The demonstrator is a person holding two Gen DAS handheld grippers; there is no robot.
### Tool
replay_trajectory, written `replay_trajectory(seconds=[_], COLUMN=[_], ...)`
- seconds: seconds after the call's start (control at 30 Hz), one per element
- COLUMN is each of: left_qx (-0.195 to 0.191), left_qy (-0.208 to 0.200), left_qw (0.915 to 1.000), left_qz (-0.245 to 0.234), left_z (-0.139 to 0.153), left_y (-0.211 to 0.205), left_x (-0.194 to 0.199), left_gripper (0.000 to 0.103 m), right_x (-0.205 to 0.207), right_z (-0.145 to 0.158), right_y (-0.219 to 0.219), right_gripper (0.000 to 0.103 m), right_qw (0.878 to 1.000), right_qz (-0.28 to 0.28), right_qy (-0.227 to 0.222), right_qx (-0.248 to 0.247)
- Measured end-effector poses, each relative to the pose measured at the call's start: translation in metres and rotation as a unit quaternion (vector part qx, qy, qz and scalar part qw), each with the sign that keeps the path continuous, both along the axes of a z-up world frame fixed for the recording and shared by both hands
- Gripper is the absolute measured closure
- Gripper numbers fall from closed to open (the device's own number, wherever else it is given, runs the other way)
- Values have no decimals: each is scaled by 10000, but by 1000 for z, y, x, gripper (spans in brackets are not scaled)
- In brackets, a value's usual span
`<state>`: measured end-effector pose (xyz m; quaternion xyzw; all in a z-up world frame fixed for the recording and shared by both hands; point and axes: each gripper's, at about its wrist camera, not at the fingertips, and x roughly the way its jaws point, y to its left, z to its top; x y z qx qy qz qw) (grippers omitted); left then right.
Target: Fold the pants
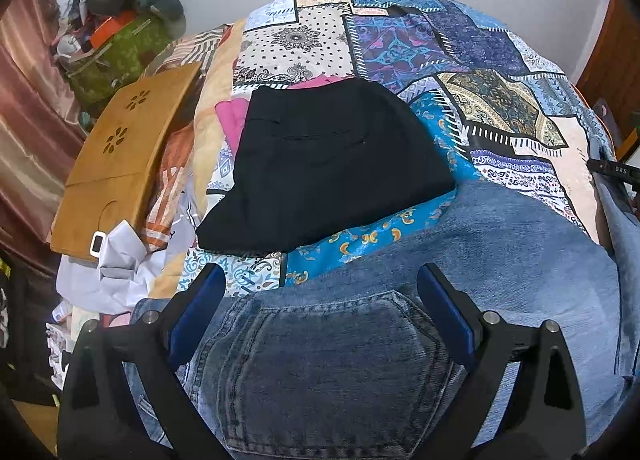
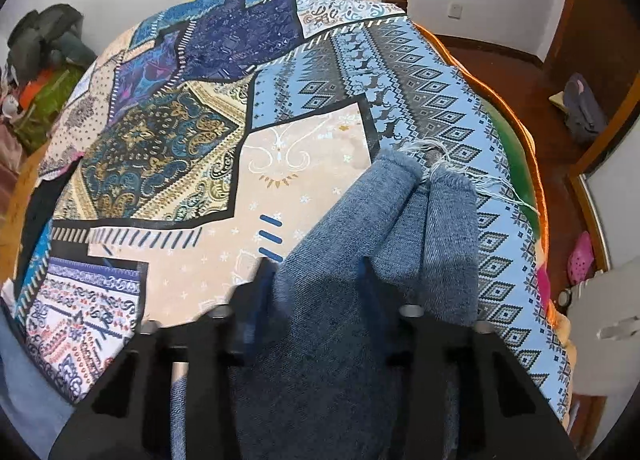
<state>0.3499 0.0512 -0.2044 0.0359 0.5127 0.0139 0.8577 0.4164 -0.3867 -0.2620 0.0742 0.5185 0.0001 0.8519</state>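
Note:
Blue jeans [image 1: 500,260] lie on a patchwork quilt [image 1: 400,40] over a bed. My left gripper [image 1: 320,284] hangs just above the waist end, open wide, with the dark back pocket [image 1: 332,360] between its blue pads, which stand clear of the cloth. Beyond it rests a folded pair of black pants [image 1: 320,168]. In the right wrist view the jeans legs [image 2: 340,228] run up the quilt [image 2: 200,120] to two frayed cuffs [image 2: 420,188]. My right gripper [image 2: 316,272] is shut on the bunched denim of one leg.
A wooden lap board [image 1: 120,148] and crumpled white cloth [image 1: 112,272] lie at the bed's left side, below a heap of bags and clothes [image 1: 120,0]. On the right the bed's orange edge [image 2: 520,132] drops to a wooden floor [image 2: 500,60] with a backpack [image 2: 584,112] and a pink shoe [image 2: 580,260].

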Motion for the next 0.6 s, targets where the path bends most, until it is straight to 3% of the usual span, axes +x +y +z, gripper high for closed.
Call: replay_trajectory(seconds=[0.07,0.1,0.27,0.4,0.6], left_qx=[-58,-98,-191,-156,-295], left_qy=[7,6,-37,-41,19], left_qw=[10000,9999,9997,9989,9951], left_qz=[22,18,-175,-441,-944], left_z=[3,5,17,24,30], left_y=[-1,-2,-18,-43,-96], left_x=[-2,-3,-14,-22,-38], left_gripper=[6,6,6,6,6], right_x=[-3,-5,-37,-86,-146], right_z=[4,8,52,105,171], right_y=[-5,-6,-24,-53,-82], right_gripper=[91,92,94,95,96], right_qw=[9998,9997,9975,9901,9777], right_qz=[-43,-72,-139,-306,-400], right_qy=[-3,-54,-636,-1218,-1927], right_qx=[182,207,285,634,735])
